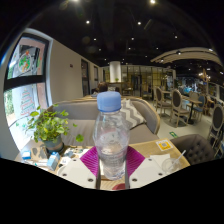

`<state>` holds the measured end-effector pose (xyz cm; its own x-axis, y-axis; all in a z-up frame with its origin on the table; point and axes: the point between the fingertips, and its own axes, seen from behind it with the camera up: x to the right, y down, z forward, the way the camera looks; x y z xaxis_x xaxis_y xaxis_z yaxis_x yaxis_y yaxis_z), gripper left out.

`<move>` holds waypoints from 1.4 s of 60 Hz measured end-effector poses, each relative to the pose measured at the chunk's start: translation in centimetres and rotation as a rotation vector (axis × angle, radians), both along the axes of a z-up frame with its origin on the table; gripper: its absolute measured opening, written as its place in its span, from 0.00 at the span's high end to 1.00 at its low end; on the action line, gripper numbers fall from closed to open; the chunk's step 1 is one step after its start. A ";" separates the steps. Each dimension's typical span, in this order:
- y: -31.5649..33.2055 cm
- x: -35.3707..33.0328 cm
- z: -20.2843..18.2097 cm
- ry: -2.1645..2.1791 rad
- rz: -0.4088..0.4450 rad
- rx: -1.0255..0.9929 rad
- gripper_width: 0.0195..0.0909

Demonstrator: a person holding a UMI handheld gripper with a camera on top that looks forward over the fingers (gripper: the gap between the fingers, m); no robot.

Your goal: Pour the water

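A clear plastic water bottle (110, 135) with a pale blue cap stands upright between my fingers, lifted above the wooden table (150, 150). My gripper (110, 165) is shut on the bottle, both magenta pads (92, 160) pressing its lower body from left and right. Water fills much of the bottle. A small red object (119, 186) shows just below the bottle between the finger bases; I cannot tell what it is.
A potted green plant (46, 125) stands to the left on the table, with small items near it. A yellow card (166, 146) lies to the right. Beyond are a grey sofa (85, 110), chairs (180, 103) and restaurant tables.
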<state>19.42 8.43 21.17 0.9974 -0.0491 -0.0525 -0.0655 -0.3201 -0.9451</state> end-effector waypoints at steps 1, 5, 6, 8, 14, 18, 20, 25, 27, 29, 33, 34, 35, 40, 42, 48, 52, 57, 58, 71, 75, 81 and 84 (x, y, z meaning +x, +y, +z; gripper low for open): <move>-0.1 0.3 -0.8 -0.008 -0.003 -0.013 0.82; -0.2 1.1 -4.7 -0.019 -0.007 -0.057 0.82; -0.3 1.3 -5.5 -0.019 -0.008 -0.066 0.82; -0.7 2.1 -7.0 -0.018 -0.011 -0.085 0.82; -1.2 3.0 -10.8 -0.009 -0.031 -0.129 0.82; -1.6 3.4 -12.5 0.000 -0.040 -0.146 0.82; -1.3 3.2 -13.3 0.008 -0.039 -0.154 0.82; -1.6 3.1 -14.3 0.009 -0.045 -0.133 0.82; -1.3 3.1 -14.2 0.007 -0.045 -0.130 0.81; -1.5 3.1 -14.3 0.005 -0.049 -0.131 0.81; -1.6 3.1 -14.3 0.002 -0.058 -0.128 0.74; -1.6 3.1 -14.3 0.002 -0.061 -0.128 0.72; -1.6 3.2 -14.2 0.002 -0.063 -0.129 0.71; -1.6 3.2 -14.3 0.003 -0.067 -0.145 0.61; -1.7 3.3 -14.5 0.001 -0.069 -0.159 0.57; -3.0 3.6 -15.6 0.006 -0.084 -0.239 0.27; -4.0 3.2 -15.0 0.010 -0.079 -0.257 0.08; -6.1 3.0 -14.0 -0.004 -0.083 -0.290 0.08; -6.4 3.0 -13.7 -0.005 -0.084 -0.298 0.08; -15.9 -1.9 -9.9 0.035 -0.093 -0.430 0.08; -19.4 -4.3 -8.4 0.046 -0.084 -0.454 0.08; -23.9 -7.6 -6.0 0.046 -0.074 -0.463 0.08; -26.0 -9.3 -4.8 0.042 -0.066 -0.467 0.08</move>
<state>10.15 -17.60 16.34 0.9889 -0.1399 -0.0498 -0.1347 -0.7041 -0.6972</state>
